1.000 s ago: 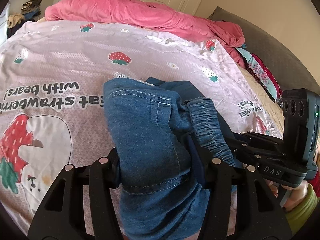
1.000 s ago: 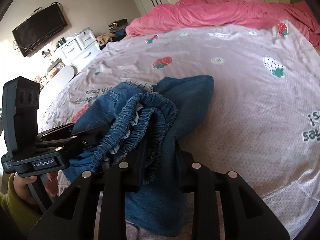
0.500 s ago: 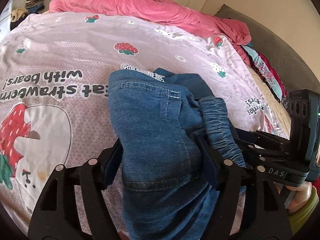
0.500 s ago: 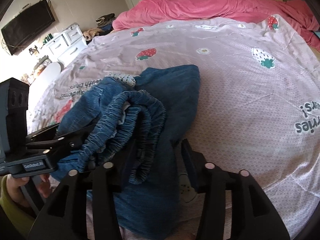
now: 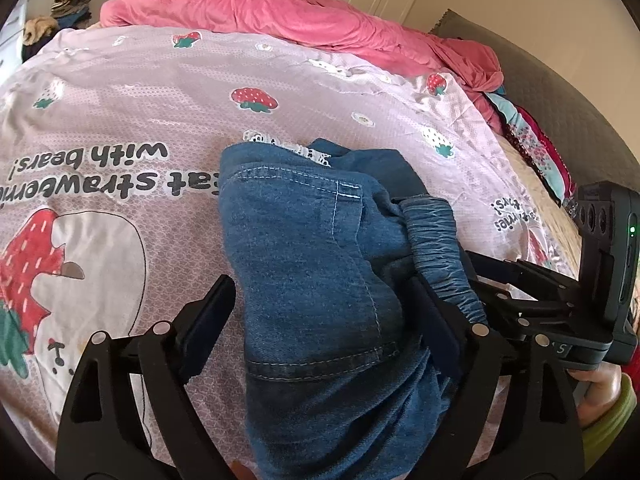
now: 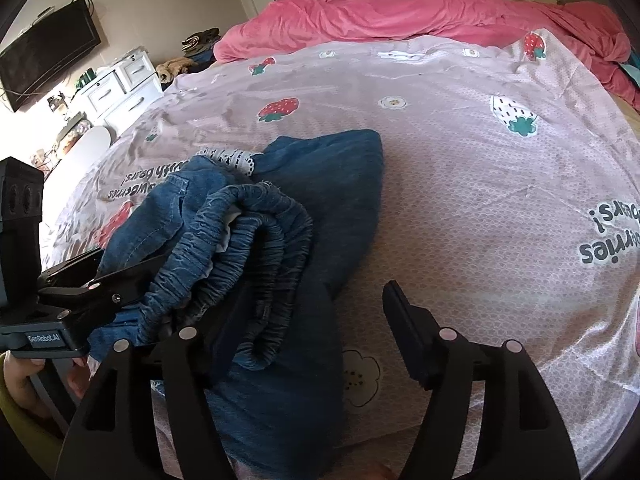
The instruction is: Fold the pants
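Both your left gripper [image 5: 320, 312] and right gripper [image 6: 316, 320] are opening astride the denim pants [image 5: 312, 280], letting the bundle settle on the strawberry bedspread [image 5: 120, 120] just below its printed lettering.

Left wrist view: camera set just behind the left gripper [image 5: 324, 320], tilted down and forward across the bed toward the far pink blanket [image 5: 280, 20], close over the denim pants [image 5: 312, 260]. Right wrist view: camera behind the right gripper [image 6: 316, 316], likewise tilted down, facing the same far blanket [image 6: 420, 12] and, far left, a wall television [image 6: 48, 52]. Both views share the pants [image 6: 320, 208], the strawberry bedspread [image 5: 120, 100] [image 6: 480, 180], and each shows the other gripper at its edge.
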